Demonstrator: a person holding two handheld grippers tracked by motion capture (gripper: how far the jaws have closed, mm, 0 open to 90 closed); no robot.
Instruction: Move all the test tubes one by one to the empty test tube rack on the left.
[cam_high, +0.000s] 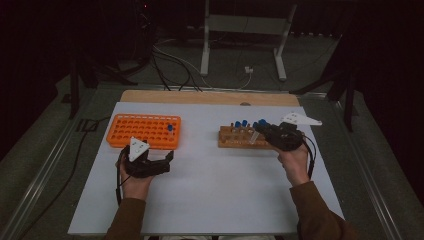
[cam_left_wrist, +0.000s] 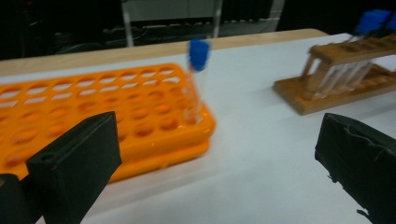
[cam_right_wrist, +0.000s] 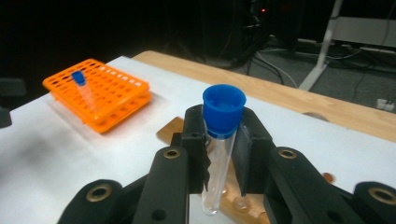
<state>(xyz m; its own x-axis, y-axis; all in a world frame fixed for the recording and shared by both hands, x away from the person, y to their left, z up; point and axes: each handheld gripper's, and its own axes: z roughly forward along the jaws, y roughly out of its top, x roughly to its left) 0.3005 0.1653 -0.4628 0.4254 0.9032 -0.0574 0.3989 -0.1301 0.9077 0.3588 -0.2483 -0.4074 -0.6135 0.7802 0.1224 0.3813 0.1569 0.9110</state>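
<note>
Above the brown wooden rack (cam_high: 245, 137), the right gripper (cam_right_wrist: 223, 156) pinches a clear blue-capped tube (cam_right_wrist: 218, 158) — tilted, it could slip. Left gripper (cam_left_wrist: 219, 154) gapes empty beside the orange plastic rack (cam_left_wrist: 93, 112) — a careless swing topples its lone tube (cam_left_wrist: 196, 79).

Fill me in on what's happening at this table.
A person is working with a gripper in each hand. The right gripper is shut on a blue-capped test tube, held above the wooden rack, where other capped tubes stand. The left gripper is open, holding nothing, near the orange rack, which has one tube in it.
</note>
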